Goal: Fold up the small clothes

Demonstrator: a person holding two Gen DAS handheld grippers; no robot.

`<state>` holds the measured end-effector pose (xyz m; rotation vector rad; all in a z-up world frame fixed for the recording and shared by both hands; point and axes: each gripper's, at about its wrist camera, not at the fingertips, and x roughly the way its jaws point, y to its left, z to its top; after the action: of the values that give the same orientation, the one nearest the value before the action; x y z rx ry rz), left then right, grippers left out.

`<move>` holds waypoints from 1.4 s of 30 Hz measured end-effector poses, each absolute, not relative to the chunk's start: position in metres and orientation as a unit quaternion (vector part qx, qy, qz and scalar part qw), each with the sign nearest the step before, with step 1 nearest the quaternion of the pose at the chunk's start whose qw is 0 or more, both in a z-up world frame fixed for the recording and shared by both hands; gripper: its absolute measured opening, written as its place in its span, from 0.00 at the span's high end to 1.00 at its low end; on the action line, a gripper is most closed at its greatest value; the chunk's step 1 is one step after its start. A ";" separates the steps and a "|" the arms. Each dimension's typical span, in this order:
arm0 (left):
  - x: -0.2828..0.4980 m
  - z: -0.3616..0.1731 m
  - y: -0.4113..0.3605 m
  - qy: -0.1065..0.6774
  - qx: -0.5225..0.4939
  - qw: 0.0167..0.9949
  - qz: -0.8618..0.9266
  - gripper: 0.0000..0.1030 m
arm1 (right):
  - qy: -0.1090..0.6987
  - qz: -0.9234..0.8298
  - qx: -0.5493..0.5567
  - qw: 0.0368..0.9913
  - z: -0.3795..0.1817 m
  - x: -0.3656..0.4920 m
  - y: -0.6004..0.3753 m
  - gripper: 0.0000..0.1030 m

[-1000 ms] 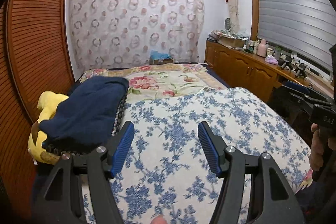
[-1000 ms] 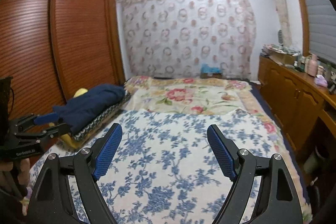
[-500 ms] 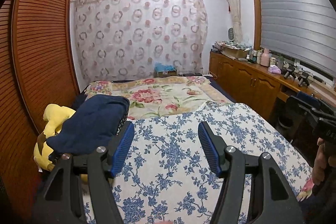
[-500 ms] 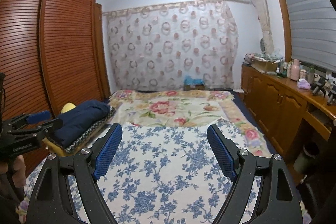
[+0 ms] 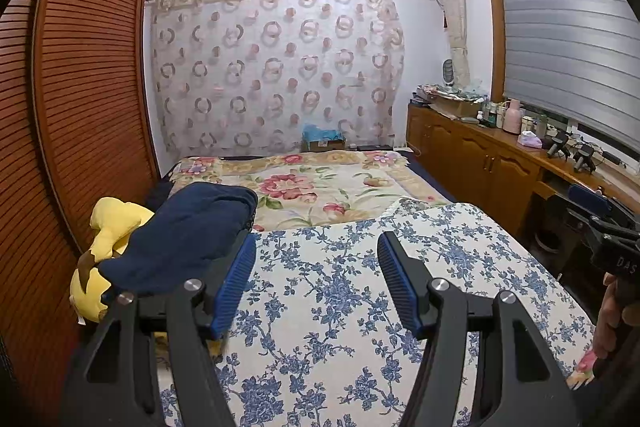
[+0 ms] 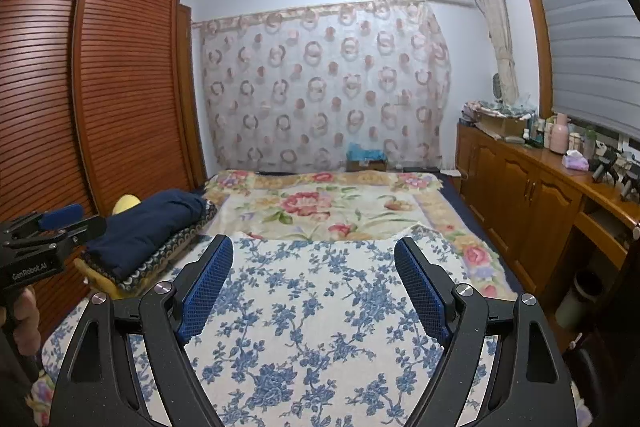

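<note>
Left gripper (image 5: 316,281) and right gripper (image 6: 314,285): jaws wide apart, nothing between them, both above the blue-flowered bedspread (image 5: 340,287), touching nothing.

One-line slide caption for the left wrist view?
Open left gripper hovers over blue-floral bedspread, navy garment lying at its left.

My left gripper (image 5: 316,281) fills the bottom of its view: two matte black, speckled arms with triangular cut-outs, each tipped with a ribbed blue pad and fixed by round silver screws. My right gripper (image 6: 314,285) has the same build, its blue pads (image 6: 206,289) finely cross-hatched. At the left edge of the right view, the other tool's black body carries white "GenRobot.AI" lettering above my hand (image 6: 24,319). At the right edge of the left view, white letters "DAS" show above my other hand (image 5: 614,311).
</note>
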<state>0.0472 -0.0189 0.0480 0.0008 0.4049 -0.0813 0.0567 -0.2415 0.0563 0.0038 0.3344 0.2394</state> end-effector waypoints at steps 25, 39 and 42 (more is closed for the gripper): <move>0.048 0.046 -0.012 0.202 0.000 0.979 -0.037 0.39 | 0.169 0.121 0.003 0.978 0.054 0.056 -0.239 0.18; 0.045 0.046 -0.007 0.200 -0.001 0.979 -0.036 0.39 | 0.169 0.121 0.003 0.978 0.052 0.056 -0.237 0.18; 0.045 0.047 -0.007 0.200 -0.001 0.979 -0.035 0.39 | 0.169 0.121 0.004 0.978 0.052 0.056 -0.237 0.18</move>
<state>0.0451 -0.0072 0.0468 -0.0025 0.4030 -0.0713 0.0561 -0.2369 0.0525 0.0071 0.3411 0.2428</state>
